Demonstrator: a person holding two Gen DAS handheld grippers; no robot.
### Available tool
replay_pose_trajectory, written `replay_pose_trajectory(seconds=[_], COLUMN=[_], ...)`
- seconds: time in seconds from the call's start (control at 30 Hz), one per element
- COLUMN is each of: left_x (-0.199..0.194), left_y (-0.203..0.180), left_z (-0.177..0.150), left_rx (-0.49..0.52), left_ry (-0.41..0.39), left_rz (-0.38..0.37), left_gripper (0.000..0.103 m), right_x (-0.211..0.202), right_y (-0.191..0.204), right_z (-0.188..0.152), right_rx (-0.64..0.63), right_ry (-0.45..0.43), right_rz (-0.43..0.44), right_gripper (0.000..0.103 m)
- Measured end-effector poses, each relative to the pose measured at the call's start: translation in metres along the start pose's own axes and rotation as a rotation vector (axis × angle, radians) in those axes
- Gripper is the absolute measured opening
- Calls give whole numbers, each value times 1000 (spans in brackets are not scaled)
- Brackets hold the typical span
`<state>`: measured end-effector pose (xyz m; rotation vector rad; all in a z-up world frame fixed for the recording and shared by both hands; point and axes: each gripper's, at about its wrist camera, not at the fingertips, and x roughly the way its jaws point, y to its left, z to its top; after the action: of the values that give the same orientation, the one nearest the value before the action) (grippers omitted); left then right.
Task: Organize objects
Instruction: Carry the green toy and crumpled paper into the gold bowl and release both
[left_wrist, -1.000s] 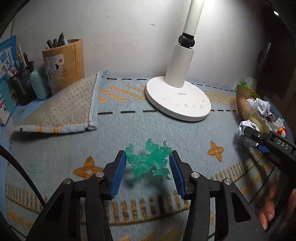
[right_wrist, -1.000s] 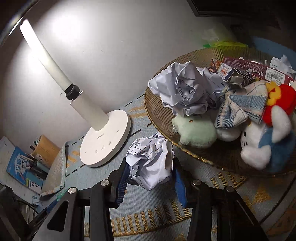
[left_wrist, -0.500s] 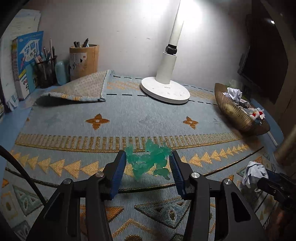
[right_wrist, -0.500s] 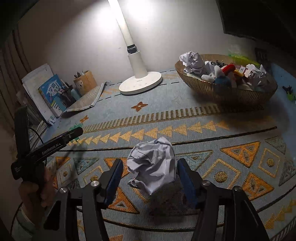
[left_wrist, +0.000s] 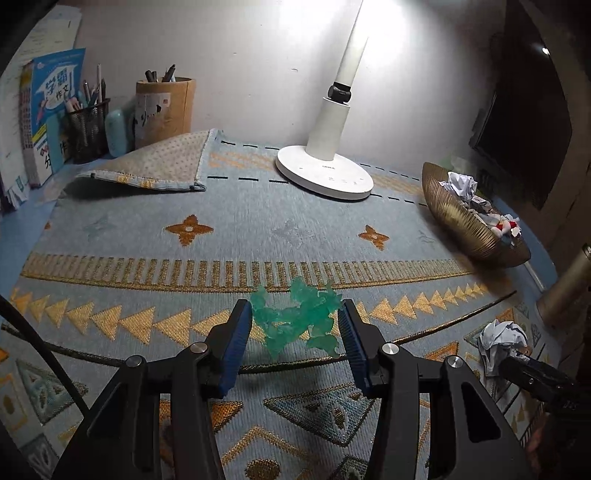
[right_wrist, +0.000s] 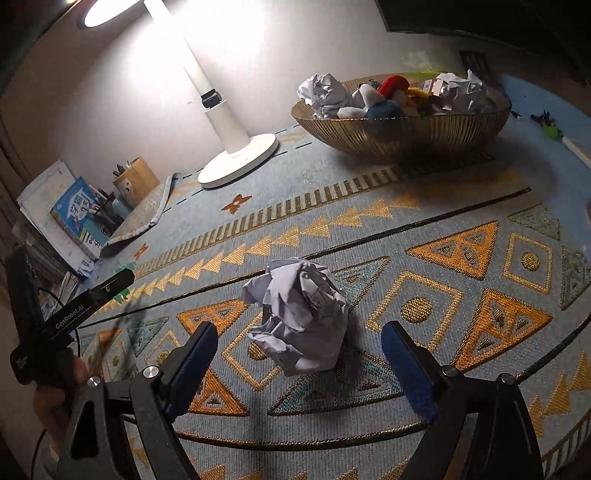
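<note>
My left gripper (left_wrist: 295, 308) is shut on a translucent green plastic toy (left_wrist: 295, 321) and holds it over the near part of the patterned rug (left_wrist: 229, 236). A crumpled ball of white paper (right_wrist: 301, 314) sits on the rug between the blue pads (right_wrist: 192, 358) of my right gripper (right_wrist: 299, 329). Its jaws are opening, and the pads stand clear of the paper on both sides. The left wrist view shows the same paper ball (left_wrist: 500, 341) at the lower right. The left gripper with the toy (right_wrist: 125, 267) appears at the left edge of the right wrist view.
A ribbed gold bowl (right_wrist: 402, 133) at the back right holds crumpled paper, plush toys and a packet. A white desk lamp (left_wrist: 325, 173) stands at the back centre. Pen holders (left_wrist: 164, 107) and books (left_wrist: 51, 110) line the back left, beside a folded-over rug corner (left_wrist: 155, 166).
Both grippers have drawn back from the lamp and bowl to the near part of the rug. The right jaws have spread off the paper ball, which now rests on the rug. The left grip is unchanged.
</note>
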<state>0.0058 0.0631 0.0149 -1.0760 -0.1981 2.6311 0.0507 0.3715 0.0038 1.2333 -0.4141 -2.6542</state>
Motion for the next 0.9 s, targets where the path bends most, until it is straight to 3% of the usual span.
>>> replay_pose_trajectory(seconds=[0.1,0.2,0.3,0.4,0.5,0.67,0.73,0.9], left_x=[3,5,8,9,11,12,13,10], left_y=[-1,-6,-10,-11,-11,-12,-12,-22], left_z=[0,0,-1,-1,0,-1,-1,0], left_rx=[9,33,52,53,52,64,65,107], left_ry=[16,28,41,47,59,65,70,53], left_rz=[-3,16,38,62,81,101,114,150], left_gripper=[46,46,46,46,46,46,46,46], right_x=[6,7,7,4,-1,-11,-13,-42], right_y=[1,0,2,-3,-16,-22,-24,-17], right_z=[6,11,12,6,2,-3,-2,13], right_rx=[3,47,25,38,101,117,156,135], right_ry=[3,5,-1,8,23,22,45,-14], right_rz=[-4,34,-2,35,142,186,245,310], right_gripper=[87,60,48,47,47,47,47,47])
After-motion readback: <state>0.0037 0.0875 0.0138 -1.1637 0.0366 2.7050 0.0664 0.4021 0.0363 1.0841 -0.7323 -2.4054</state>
